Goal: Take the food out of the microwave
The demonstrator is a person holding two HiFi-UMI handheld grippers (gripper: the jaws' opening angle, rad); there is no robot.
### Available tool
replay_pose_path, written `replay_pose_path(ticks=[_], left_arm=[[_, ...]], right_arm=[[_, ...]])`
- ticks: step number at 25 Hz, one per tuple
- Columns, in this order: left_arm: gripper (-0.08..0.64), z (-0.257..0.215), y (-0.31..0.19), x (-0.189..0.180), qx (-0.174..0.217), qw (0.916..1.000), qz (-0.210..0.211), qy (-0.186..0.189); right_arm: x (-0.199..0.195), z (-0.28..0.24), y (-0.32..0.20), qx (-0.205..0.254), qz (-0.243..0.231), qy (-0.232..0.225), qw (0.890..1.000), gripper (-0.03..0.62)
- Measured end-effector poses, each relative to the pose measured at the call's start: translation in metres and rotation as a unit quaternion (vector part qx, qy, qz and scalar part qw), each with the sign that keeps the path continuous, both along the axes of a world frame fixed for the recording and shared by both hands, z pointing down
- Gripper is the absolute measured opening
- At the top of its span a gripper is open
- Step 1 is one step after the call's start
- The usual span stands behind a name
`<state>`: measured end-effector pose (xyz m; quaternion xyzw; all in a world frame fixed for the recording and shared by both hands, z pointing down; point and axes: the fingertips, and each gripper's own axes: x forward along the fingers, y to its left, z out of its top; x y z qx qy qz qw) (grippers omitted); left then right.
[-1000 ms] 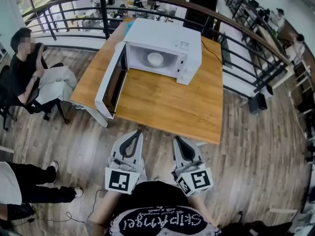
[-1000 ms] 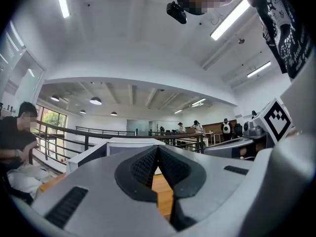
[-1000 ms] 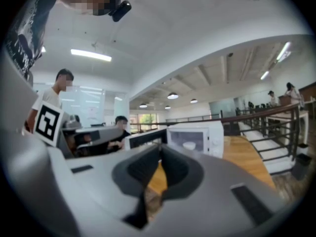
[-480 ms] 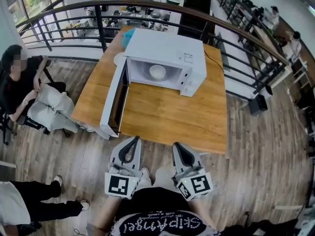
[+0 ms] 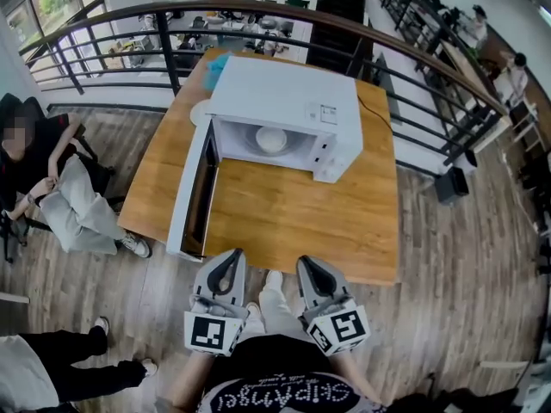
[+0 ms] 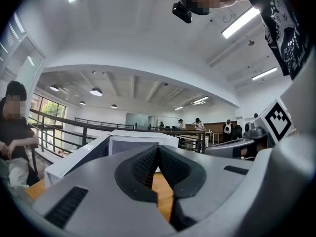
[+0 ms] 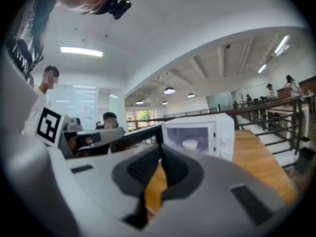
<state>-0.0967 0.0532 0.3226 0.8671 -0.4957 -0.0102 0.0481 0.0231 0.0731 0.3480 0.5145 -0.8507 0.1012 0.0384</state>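
The person has stepped closer: the bench (image 5: 293, 222) edge now lies just above the left gripper (image 5: 232, 256) and right gripper (image 5: 304, 262), low in the frame, fingers clenched on nothing. The food bowl (image 5: 271, 138) waits inside the open microwave (image 5: 284, 97), upper centre, still well apart.

Wooden table (image 5: 293, 222) stood on plank floor (image 5: 465, 299), with a curved black railing (image 5: 165, 58) behind it. Seated person (image 5: 52, 179) in black top and light trousers was left of the table. Black-trousered legs (image 5: 77, 364) showed at lower left. Teal item (image 5: 215, 62) and white plate (image 5: 200, 112) lay at the table's far-left corner. Black box (image 5: 450, 183) sat on the floor at right.
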Motion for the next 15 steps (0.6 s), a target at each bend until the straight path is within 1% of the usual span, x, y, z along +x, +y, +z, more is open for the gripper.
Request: replay_pose_path(ticks=[4, 10, 15], left_arm=[[0.032, -0.005, -0.034, 0.010, 0.008, 1.0000, 0.002, -0.003], [0.032, -0.009, -0.093, 0.025, 0.013, 0.9998, -0.017, -0.005], [0.032, -0.008, -0.127, 0.039, 0.010, 0.9996, -0.026, -0.006]], right_arm=[[0.008, -0.002, -0.036, 0.003, -0.008, 0.002, 1.000, 0.039], [0.030, -0.002, -0.095, 0.009, -0.016, 0.004, 1.000, 0.038], [0.050, 0.000, -0.132, 0.005, -0.023, 0.003, 1.000, 0.039]])
